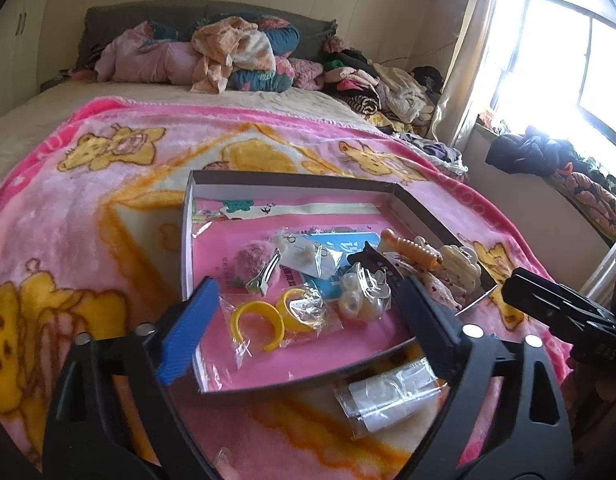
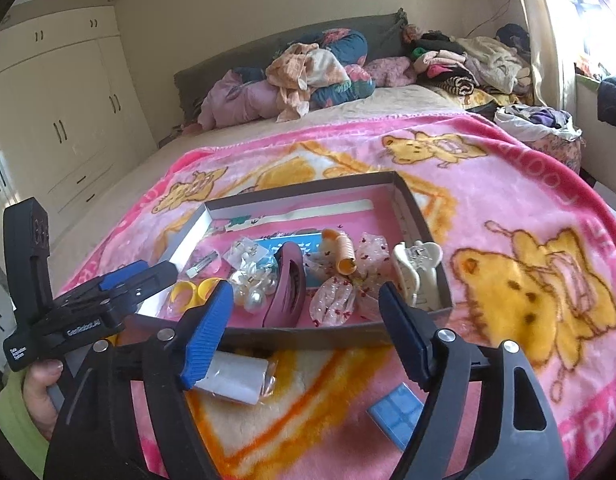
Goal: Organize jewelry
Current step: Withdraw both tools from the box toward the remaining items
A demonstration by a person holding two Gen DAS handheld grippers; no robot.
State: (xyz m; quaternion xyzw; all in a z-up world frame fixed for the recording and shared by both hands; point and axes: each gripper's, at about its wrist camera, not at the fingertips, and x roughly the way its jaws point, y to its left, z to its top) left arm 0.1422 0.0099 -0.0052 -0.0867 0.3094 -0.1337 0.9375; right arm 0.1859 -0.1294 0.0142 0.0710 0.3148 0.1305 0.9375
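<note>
Jaws of both grippers gape empty over the box's (image 2: 421, 220) near edge.
The clear packet (image 2: 232, 376) lies on the bed blanket outside that edge, long axis crosswise, just below the right gripper (image 2: 304, 340); left gripper (image 1: 308, 320) flanks it.

In the right wrist view, the side of the left gripper (image 2: 148, 280) carries small white lettering that reads about "GenRobot.AI", and the black handle block below it has a few lines of tiny white print, the first looking like "Data", the rest too small to make out. The pink blanket (image 2: 507, 184) has large pink letters woven along its border, where "TRA" can be read at the lower right corner; the other border letters are bent and cut off. Dark print on the pink sheet inside the box (image 1: 268, 178) and white characters on a blue card there are too blurred to read.
</note>
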